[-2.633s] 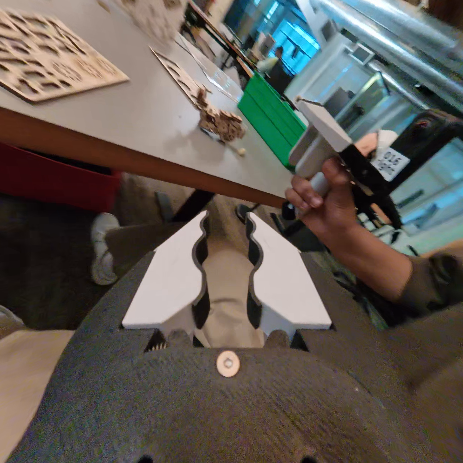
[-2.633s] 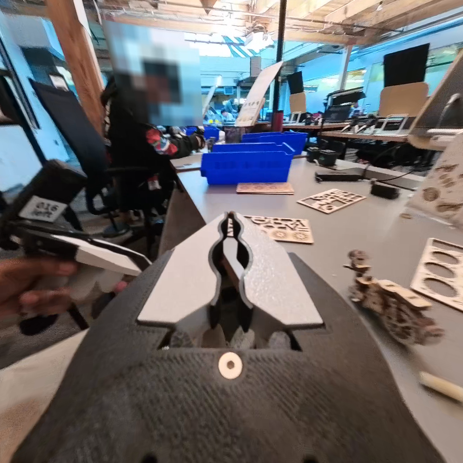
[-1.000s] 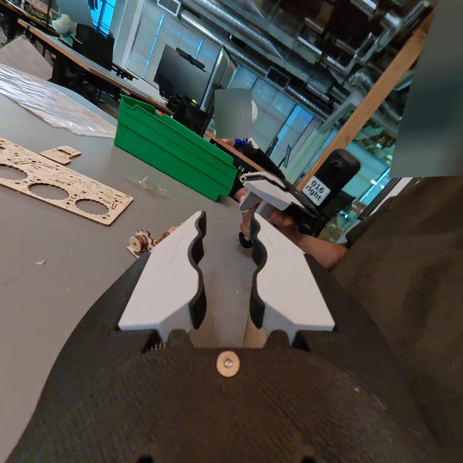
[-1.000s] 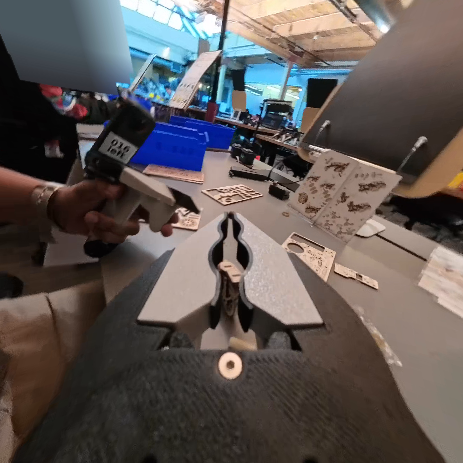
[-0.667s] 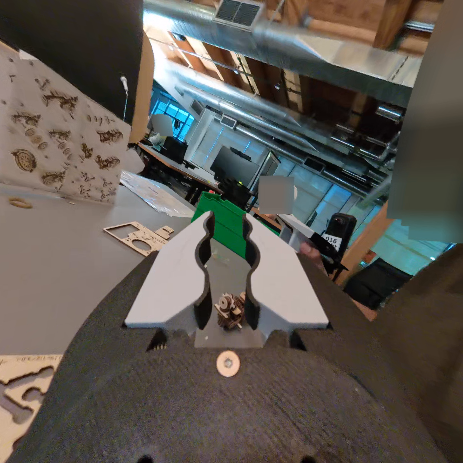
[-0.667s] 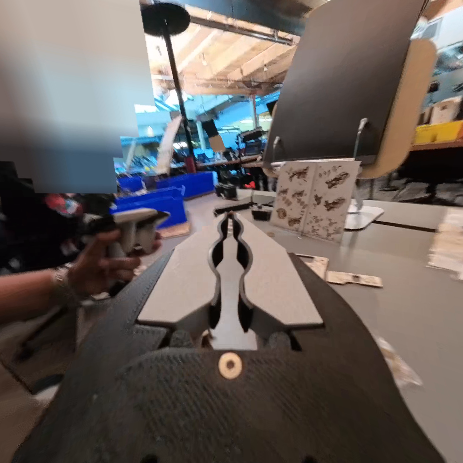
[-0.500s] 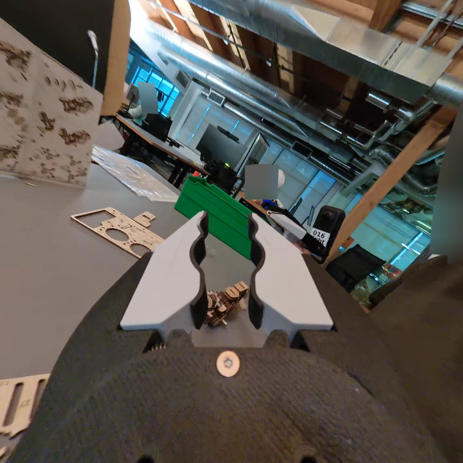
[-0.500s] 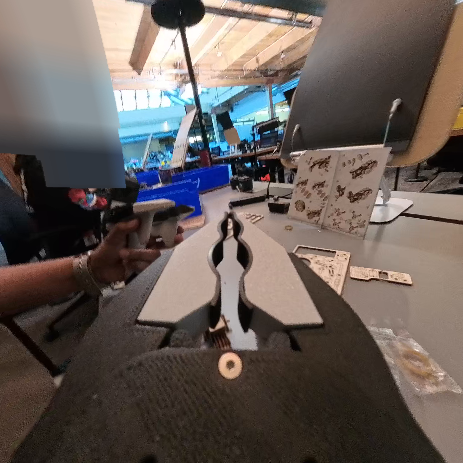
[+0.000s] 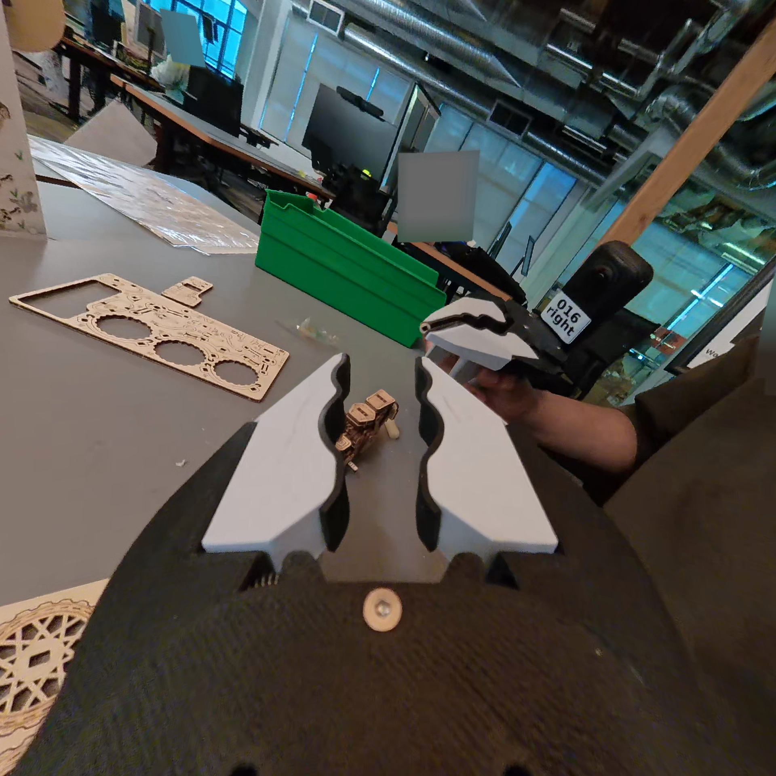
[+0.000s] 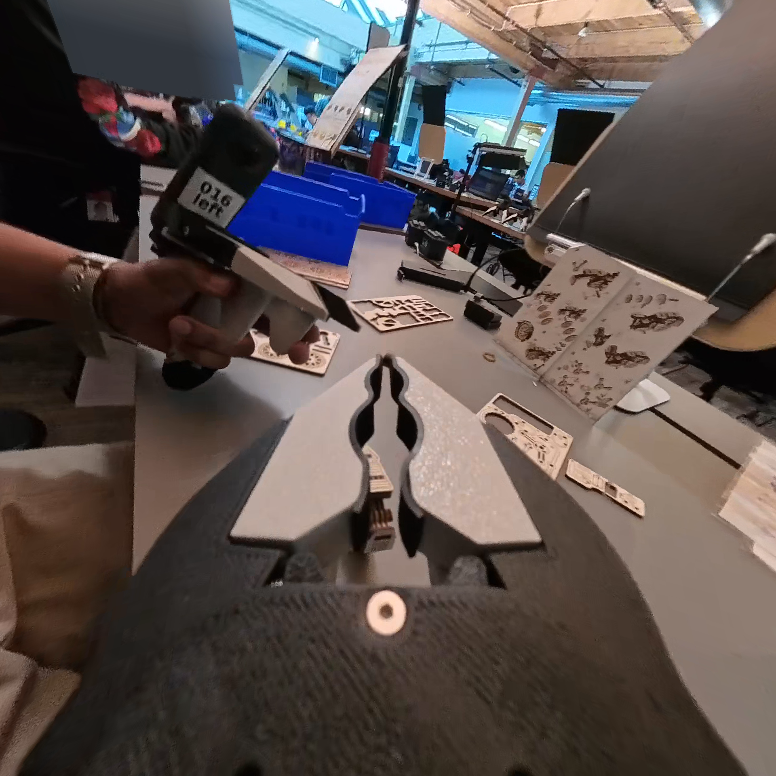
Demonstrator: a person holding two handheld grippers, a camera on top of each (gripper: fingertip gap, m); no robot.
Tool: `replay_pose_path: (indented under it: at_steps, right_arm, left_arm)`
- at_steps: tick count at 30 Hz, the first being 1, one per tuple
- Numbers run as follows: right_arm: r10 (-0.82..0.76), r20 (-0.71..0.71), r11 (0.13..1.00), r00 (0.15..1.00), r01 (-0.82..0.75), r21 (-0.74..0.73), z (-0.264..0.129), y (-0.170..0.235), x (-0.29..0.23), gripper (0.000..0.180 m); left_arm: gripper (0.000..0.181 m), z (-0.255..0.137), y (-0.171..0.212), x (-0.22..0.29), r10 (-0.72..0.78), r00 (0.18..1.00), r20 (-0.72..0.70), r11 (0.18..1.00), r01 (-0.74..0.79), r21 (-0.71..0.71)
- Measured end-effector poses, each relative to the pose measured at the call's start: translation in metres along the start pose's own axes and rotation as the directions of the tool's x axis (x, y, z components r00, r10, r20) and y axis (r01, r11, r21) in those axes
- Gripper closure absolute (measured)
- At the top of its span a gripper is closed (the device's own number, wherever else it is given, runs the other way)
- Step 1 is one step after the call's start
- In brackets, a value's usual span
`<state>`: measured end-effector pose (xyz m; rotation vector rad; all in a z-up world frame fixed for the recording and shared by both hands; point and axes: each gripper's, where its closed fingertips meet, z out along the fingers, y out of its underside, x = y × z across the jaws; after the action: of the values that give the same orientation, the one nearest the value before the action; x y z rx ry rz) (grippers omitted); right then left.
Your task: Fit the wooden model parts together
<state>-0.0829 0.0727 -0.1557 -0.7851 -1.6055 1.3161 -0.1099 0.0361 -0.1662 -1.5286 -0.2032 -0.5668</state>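
A small, partly built wooden model lies on the grey table, with a short pale peg beside it. My left gripper is open and empty, held low over the table with the model showing between its fingers. My right gripper is shut and empty. Through the gap behind its tips I see the model on the table below. In the left wrist view the right gripper hovers above and right of the model. In the right wrist view the left gripper is held in a hand at the left.
A green bin stands behind the model. A wooden sheet with round cut-outs, a small bag and a fretwork sheet lie to the left. Blue bins, cut-out sheets, a folded instruction sheet and a monitor are on the table. My right fingertips sit around 5 centimeters from my left ones.
Both grippers came from beside the table to over it and tilted down toward the model. The left stayed open and the right stayed shut.
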Motion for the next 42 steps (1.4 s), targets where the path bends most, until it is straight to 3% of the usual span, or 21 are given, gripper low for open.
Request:
replay_pose_path:
  at_steps: [3, 10, 33, 38, 42]
  right_arm:
    - [-0.063, 0.021, 0.998, 0.998, 0.063, -0.025, 0.007, 0.005, -0.008, 0.178]
    - [-0.123, -0.006, 0.985, 0.992, 0.123, 0.125, 0.0, -0.026, -0.018, 0.179]
    - [-0.006, 0.024, 0.997, 1.0, 0.004, 0.079, 0.007, -0.007, -0.009, 0.178]
    - [-0.028, 0.032, 0.998, 0.999, 0.026, 0.06, 0.009, -0.004, -0.012, 0.178]
    - [-0.15, 0.042, 0.989, 0.988, 0.15, 0.015, 0.012, 0.003, -0.019, 0.179]
  left_arm:
    - [0.154, 0.001, 0.005, -0.002, 0.022, 1.0, 0.003, 0.999, -0.022, -0.027]
    - [0.157, 0.0, 0.007, -0.005, 0.035, 0.999, -0.003, 0.999, -0.035, -0.036]
    - [0.158, -0.003, 0.005, -0.003, -0.003, 0.999, -0.044, 0.999, 0.002, -0.036]
    - [0.158, -0.003, 0.006, 0.001, -0.035, 0.997, -0.069, 0.999, 0.032, -0.042]
    - [0.157, -0.001, 0.013, 0.014, -0.155, 0.974, -0.167, 0.985, 0.141, -0.097]
